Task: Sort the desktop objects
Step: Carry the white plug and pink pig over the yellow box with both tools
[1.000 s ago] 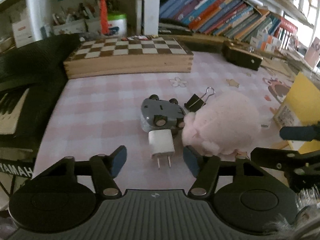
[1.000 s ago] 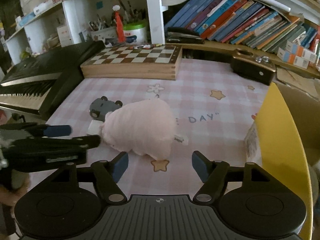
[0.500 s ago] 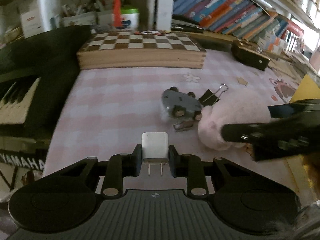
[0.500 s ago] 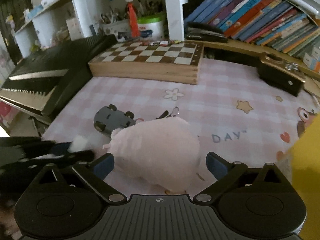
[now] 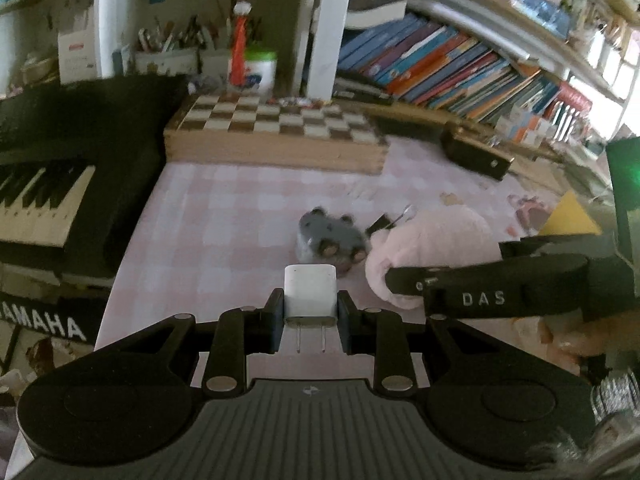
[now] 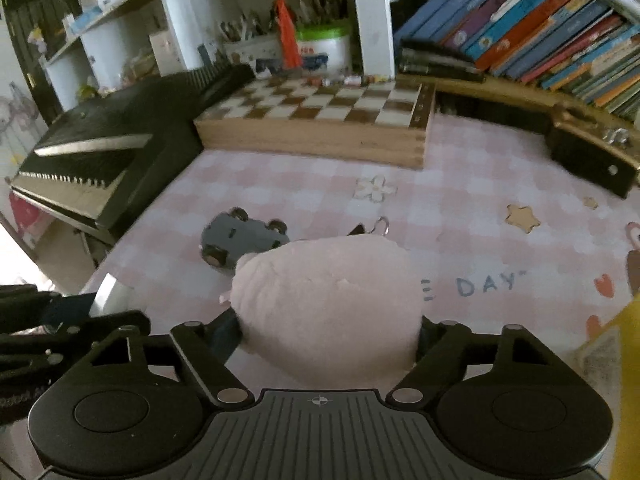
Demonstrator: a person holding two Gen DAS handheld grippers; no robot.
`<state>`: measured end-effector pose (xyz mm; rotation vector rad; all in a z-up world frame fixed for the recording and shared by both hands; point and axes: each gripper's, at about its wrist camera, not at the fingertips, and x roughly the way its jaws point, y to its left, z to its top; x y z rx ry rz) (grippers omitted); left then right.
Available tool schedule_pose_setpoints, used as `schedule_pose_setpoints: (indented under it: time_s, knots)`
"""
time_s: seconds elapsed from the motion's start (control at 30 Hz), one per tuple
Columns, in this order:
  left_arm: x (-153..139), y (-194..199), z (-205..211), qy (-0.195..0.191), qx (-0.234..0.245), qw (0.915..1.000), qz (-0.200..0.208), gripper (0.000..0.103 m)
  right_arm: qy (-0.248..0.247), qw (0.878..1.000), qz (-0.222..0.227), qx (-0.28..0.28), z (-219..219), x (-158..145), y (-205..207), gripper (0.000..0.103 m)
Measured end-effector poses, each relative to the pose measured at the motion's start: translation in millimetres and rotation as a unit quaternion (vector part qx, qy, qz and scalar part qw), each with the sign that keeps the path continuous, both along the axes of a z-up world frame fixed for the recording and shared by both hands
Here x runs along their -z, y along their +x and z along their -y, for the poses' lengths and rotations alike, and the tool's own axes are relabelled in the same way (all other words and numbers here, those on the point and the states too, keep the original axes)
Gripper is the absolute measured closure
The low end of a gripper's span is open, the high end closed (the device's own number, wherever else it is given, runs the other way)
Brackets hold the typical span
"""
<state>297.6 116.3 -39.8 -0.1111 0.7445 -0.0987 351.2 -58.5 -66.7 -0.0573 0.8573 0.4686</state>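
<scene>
Pinching a white charger plug (image 5: 309, 293) between the pads of the left gripper (image 5: 309, 316), prongs pointing back toward the camera, plug lifted clear of the pink checked tablecloth (image 5: 224, 216). Closing the right gripper (image 6: 328, 332) around a pink plush toy (image 6: 328, 296), jaws spread wide with the toy's rounded body filling the gap between them and touching both pads, toy resting on the cloth. Lying just beyond the plush and touching its far side, a grey toy car (image 6: 240, 238), flipped with its wheels up. Peeking out at the plush's far edge, a black binder clip (image 6: 372, 227) with a wire handle, mostly hidden. Reaching in from the right of the left wrist view, the right gripper's black finger, pressing against the near side of the plush. Sitting farther back on the cloth, a wooden chessboard box (image 6: 320, 120), closed and flat. Standing along the left edge of the table, a black keyboard (image 5: 60, 184) with its white keys partly showing. Resting at the far right of the cloth, a dark case (image 6: 588, 152). Leaning in a row on the shelf behind, many books (image 5: 440, 68). Showing at the right border, a yellow box (image 6: 628, 380), only partly in view.
</scene>
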Motion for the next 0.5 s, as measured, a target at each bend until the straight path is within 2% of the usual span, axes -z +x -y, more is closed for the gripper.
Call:
schedule_pose_setpoints:
  time_s: [0.23, 0.5]
  knots:
    - [-24.2, -23.7, 1.0, -0.025, 0.016, 0.9992, 0.025, 0.079, 0.018, 0.999, 0.041, 0.029, 21.7, -36.6, -30.0, 0.022]
    - [-49.2, -68.0, -5.2, -0.048, 0.029, 0.9965, 0.062, 0.079, 0.034, 0.996, 0.053, 0.056, 39.4, -59.6, -80.0, 0.022]
